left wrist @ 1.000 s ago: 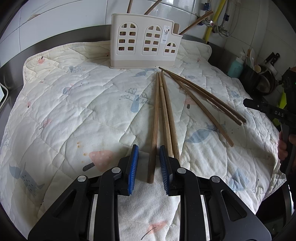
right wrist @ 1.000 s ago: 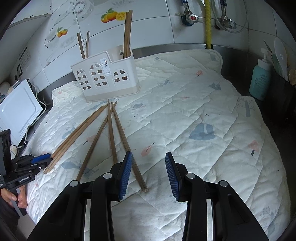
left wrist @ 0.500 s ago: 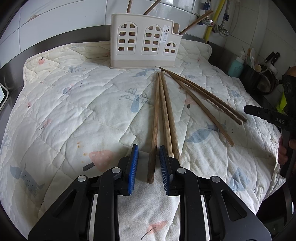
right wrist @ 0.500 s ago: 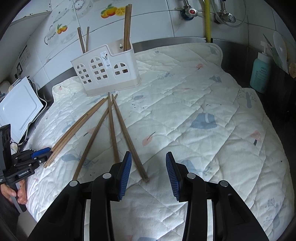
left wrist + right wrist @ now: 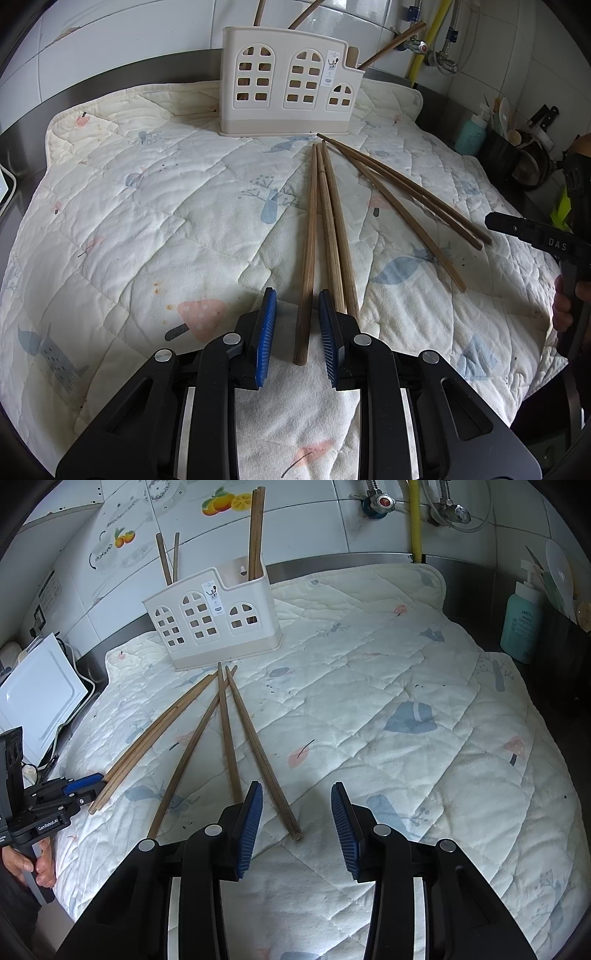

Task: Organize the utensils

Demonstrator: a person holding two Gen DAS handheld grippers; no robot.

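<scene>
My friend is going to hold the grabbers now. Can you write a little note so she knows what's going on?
Left gripper: open, low over the quilt, its jaws on either side of the near end of one chopstick, not yet squeezed.
Right gripper: open, empty, with the end of another chopstick lying between its jaws.
Six loose chopsticks lie fanned out on the quilt in front of the white holder.
Done: a few chopsticks already stand in the holder.
Left: close on a chopstick, lift it, drop it into the holder, then repeat for the others.
</scene>
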